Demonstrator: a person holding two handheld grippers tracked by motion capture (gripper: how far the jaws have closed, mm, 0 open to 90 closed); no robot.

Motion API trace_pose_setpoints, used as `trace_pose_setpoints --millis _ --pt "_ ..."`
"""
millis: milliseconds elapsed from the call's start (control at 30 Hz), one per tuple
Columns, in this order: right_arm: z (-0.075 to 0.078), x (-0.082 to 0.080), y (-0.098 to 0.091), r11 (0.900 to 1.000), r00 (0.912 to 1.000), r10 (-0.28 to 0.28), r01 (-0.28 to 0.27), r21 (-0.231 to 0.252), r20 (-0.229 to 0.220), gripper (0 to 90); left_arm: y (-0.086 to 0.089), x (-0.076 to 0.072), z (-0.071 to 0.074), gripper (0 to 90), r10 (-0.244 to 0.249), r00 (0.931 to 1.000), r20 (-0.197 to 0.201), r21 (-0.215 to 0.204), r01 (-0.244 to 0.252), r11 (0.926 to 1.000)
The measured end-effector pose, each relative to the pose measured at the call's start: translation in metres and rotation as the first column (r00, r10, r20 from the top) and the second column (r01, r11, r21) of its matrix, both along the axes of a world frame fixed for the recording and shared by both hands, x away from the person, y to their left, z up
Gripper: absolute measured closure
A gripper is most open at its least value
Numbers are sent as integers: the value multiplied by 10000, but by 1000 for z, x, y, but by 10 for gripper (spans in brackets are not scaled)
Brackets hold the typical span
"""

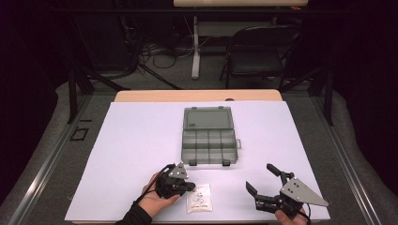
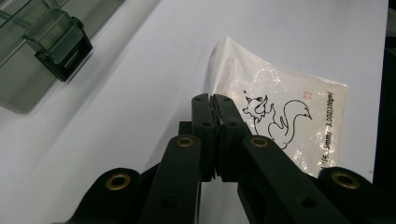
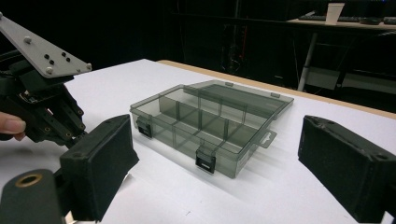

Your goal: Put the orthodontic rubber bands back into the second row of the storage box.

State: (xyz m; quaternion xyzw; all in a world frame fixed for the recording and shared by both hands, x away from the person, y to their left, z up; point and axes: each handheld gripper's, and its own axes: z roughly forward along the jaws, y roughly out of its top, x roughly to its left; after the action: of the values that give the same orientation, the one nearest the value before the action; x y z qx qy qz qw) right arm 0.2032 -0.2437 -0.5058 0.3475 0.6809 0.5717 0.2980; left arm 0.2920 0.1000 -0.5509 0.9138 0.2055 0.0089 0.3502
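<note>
The jaws of the left gripper (image 2: 214,100) are pressed together at the edge of the plastic bag (image 1: 199,198), seemingly pinching its corner to lift it off the counter (image 1: 141,136). The open compartment box (image 1: 209,136) waits just beyond. The right gripper (image 1: 263,180) hovers nearby, jaws spread wide and empty.

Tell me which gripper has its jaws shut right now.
The left gripper, beside the small plastic bag: in its own view the two pads meet with no gap. The right gripper stands with jaws spread wide, nothing between them.
</note>
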Motion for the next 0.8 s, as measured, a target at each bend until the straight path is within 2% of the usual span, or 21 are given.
trace_pose_setpoints --millis 167,200,233,433,800 --pt "-1 1 1 9999 9999 -35 33 120 127 99 0 0 0 892 -16 10000 -1 -7 16 10000" --pt "1 -1 -1 9999 9999 60 -62 -128 -135 99 0 0 0 893 -9 10000 -2 -4 9 10000" --pt "0 0 0 10000 10000 5 -5 -5 7 99 0 0 0 893 -13 10000 -6 -5 13 10000" --pt "-1 1 1 10000 10000 -6 6 70 55 100 2 0 2 894 -43 10000 49 -10 43 10000" --pt "0 1 0 10000 10000 3 -3 62 57 99 9 -3 15 894 13 9997 224 -447 -3 9990"
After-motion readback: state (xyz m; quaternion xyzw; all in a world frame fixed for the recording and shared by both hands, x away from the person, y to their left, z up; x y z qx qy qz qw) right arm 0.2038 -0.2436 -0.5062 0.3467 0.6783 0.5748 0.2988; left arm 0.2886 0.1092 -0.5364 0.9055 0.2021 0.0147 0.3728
